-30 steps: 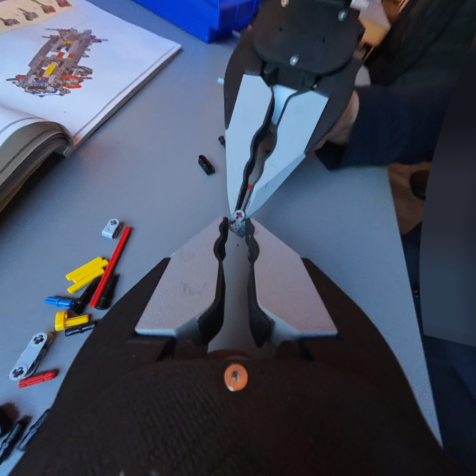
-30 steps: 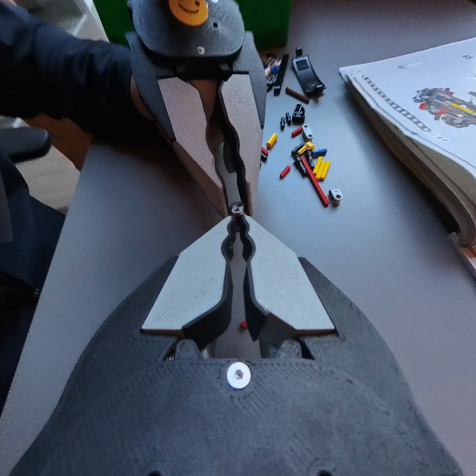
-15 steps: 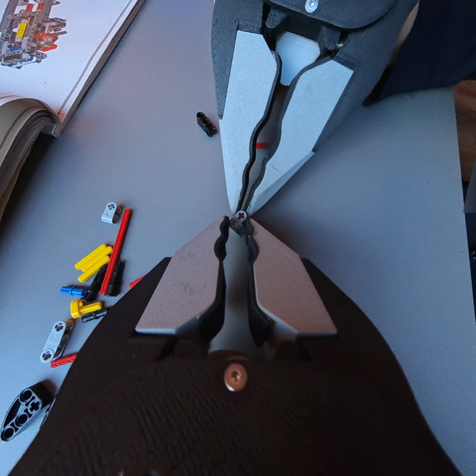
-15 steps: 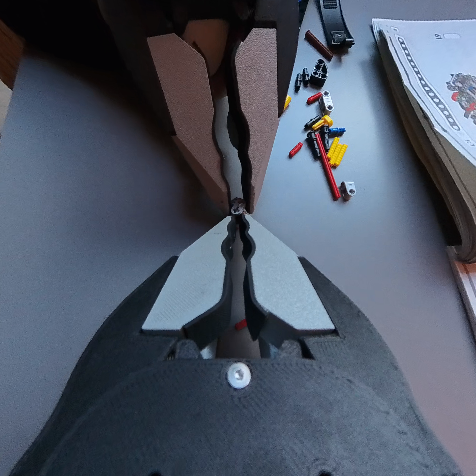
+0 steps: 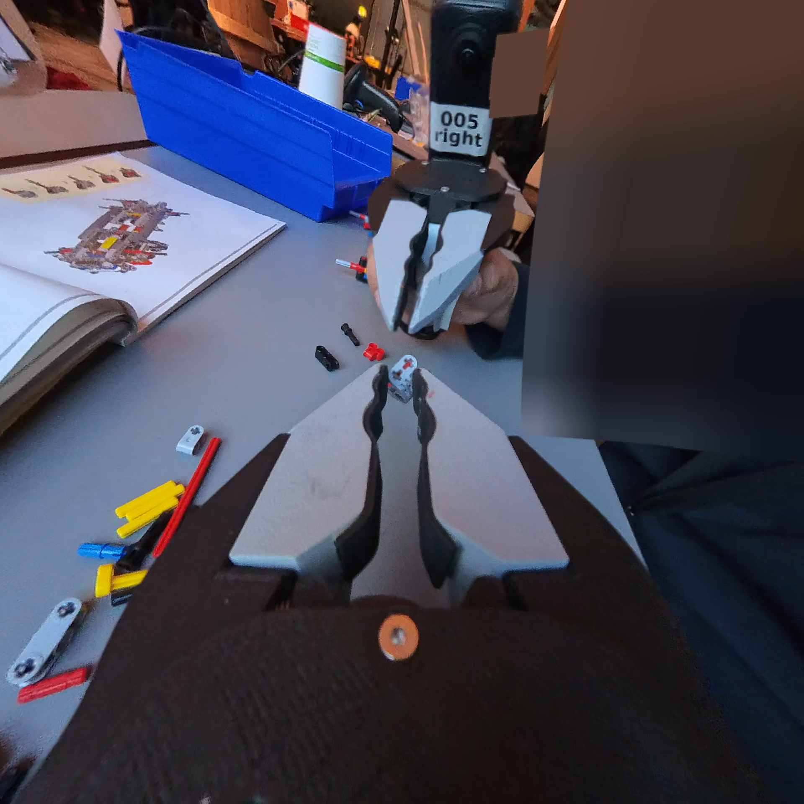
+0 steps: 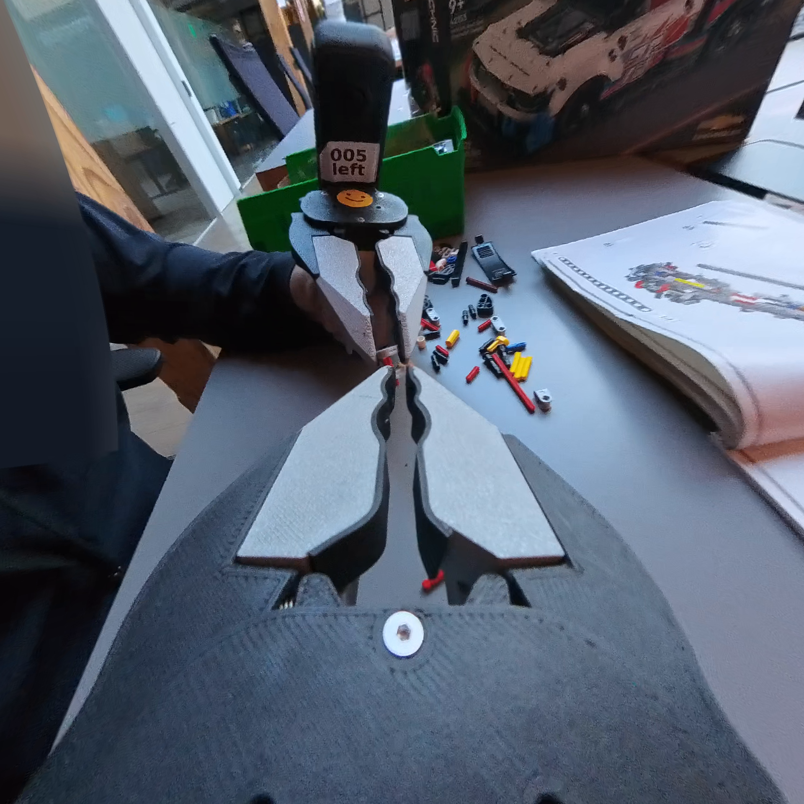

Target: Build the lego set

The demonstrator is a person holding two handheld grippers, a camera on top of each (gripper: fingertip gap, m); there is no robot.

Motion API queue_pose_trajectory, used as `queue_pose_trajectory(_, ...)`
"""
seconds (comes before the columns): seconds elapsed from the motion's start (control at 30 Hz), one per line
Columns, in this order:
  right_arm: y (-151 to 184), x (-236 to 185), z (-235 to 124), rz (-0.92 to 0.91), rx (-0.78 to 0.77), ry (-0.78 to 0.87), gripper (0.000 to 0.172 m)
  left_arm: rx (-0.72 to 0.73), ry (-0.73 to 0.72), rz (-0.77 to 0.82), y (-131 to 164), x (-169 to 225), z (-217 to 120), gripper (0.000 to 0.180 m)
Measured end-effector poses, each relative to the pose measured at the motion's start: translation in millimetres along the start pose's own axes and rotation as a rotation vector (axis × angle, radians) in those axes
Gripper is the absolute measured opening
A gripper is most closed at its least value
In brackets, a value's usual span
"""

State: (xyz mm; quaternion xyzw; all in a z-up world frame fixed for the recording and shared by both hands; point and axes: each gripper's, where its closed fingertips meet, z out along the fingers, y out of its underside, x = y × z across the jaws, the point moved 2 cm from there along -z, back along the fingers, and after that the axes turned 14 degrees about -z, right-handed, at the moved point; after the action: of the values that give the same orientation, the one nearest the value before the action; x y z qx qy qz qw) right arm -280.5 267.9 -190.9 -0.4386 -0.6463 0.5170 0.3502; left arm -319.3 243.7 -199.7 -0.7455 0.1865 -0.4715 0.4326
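I keep left gripper [image 5: 400, 376] pinching light grey connector [image 5: 402, 377] with red pin, above table [image 5: 269, 339]. Right gripper [image 5: 402, 324], fingertips together and bare, well apart. I'd hold connector level, squeeze steady.

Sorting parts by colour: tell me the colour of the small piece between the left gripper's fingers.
Light grey piece with a red cross-shaped centre; clearest in the left wrist view.

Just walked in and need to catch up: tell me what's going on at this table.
A person holds a two-finger gripper in each hand over a grey table strewn with small plastic building pieces. The left gripper pinches a small light-grey connector with a red pin in it. The right gripper hangs just beyond it, its fingers closed. An open instruction booklet lies alongside.
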Motion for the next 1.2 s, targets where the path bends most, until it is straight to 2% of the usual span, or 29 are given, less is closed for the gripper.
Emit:
queue_pose_trajectory(0.17,-4,-6,0,-0.066,-0.005,-0.001,0.010,0.012,0.009,-0.002,-1,4,7,0.009)
queue_pose_trajectory(0.3,2,-13,7,-0.208,-0.075,0.036,0.001,-0.006,-0.023,0.031,2,5,11,0.009)
queue_pose_trajectory(0.43,-2,-11,7,-0.361,-0.080,0.122,0.000,0.032,-0.002,-0.009,-2,4,9,0.009)
queue_pose_trajectory(0.83,1,-10,5,-0.326,-0.088,0.123,0.000,0.058,0.011,-0.056,-4,5,11,0.009)
queue_pose_trajectory(1.0,3,-9,7,-0.420,-0.100,0.157,0.000,0.068,0.012,-0.068,-5,4,11,0.009)
queue_pose_trajectory(1.07,4,-9,8,-0.434,-0.101,0.165,0.005,0.070,0.009,-0.087,-6,2,11,0.009)
queue_pose_trajectory(1.2,0,-9,8,-0.416,-0.083,0.188,0.002,0.104,0.064,-0.148,-9,5,10,0.009)
